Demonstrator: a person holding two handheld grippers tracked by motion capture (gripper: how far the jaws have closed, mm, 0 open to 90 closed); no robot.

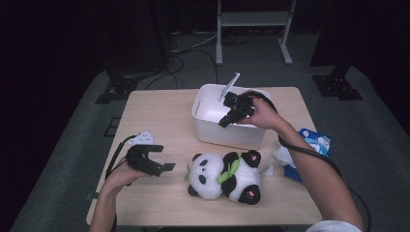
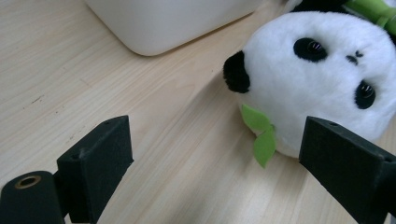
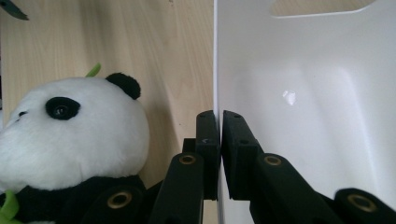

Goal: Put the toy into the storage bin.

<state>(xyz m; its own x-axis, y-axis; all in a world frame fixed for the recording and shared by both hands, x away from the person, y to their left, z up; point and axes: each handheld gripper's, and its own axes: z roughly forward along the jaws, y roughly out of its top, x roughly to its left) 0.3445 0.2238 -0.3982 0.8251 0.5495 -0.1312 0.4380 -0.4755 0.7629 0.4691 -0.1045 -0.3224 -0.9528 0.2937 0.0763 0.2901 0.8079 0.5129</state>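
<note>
A panda plush (image 1: 225, 176) with green leaves lies on its back at the front middle of the wooden table (image 1: 159, 116). My left gripper (image 1: 163, 157) is open just left of the panda's head. In the left gripper view its jaws (image 2: 217, 140) stand wide apart, with the panda's face (image 2: 317, 79) close ahead and nothing between them. A white plastic bin (image 1: 232, 135) stands behind the panda. My right gripper (image 1: 225, 122) is shut on the bin's front wall. In the right gripper view, this gripper (image 3: 220, 121) pinches the thin wall (image 3: 303, 102), with the panda (image 3: 70, 135) below.
A blue tissue pack (image 1: 312, 145) and crumpled white tissue (image 1: 283, 157) lie at the table's right edge. A small white and blue item (image 1: 142, 139) sits behind my left gripper. A metal frame (image 1: 254, 19) stands on the floor beyond the table.
</note>
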